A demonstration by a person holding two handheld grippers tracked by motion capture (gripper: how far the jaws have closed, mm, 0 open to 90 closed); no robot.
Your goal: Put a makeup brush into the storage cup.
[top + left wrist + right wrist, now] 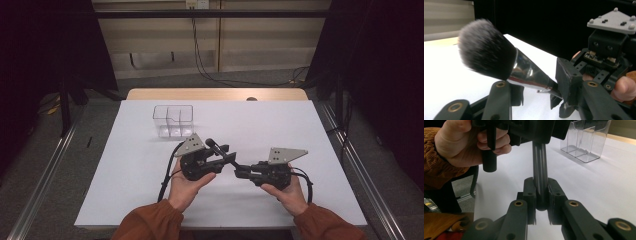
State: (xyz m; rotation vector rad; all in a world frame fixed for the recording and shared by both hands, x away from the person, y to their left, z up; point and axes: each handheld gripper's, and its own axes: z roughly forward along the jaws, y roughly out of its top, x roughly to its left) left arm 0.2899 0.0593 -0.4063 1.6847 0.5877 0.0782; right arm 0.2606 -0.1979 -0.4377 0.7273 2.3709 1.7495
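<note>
- Brush (499, 58) first: a makeup brush with a soft dark bristle head, a shiny metal ferrule and a slim black handle (539, 170), held in the air above the bench (280, 125) between the two tools.
- Handling, as I judge it: light and stiff along the handle, smooth and likely slippery on the ferrule, with bristles that will crush (so best not pinched). The handle is the place to hold.
- Right hand-held gripper (541, 202): pressed tight on the handle's butt end, pads on either side.
- Left hand-held gripper (537, 91): jaws either side of the ferrule's narrow end where it meets the handle; whether the pads already press on it I cannot tell.
- Clear organizer (173, 120): a compartmented plastic holder farther back on the bench, well apart from the brush, empty as far as can be seen.
</note>
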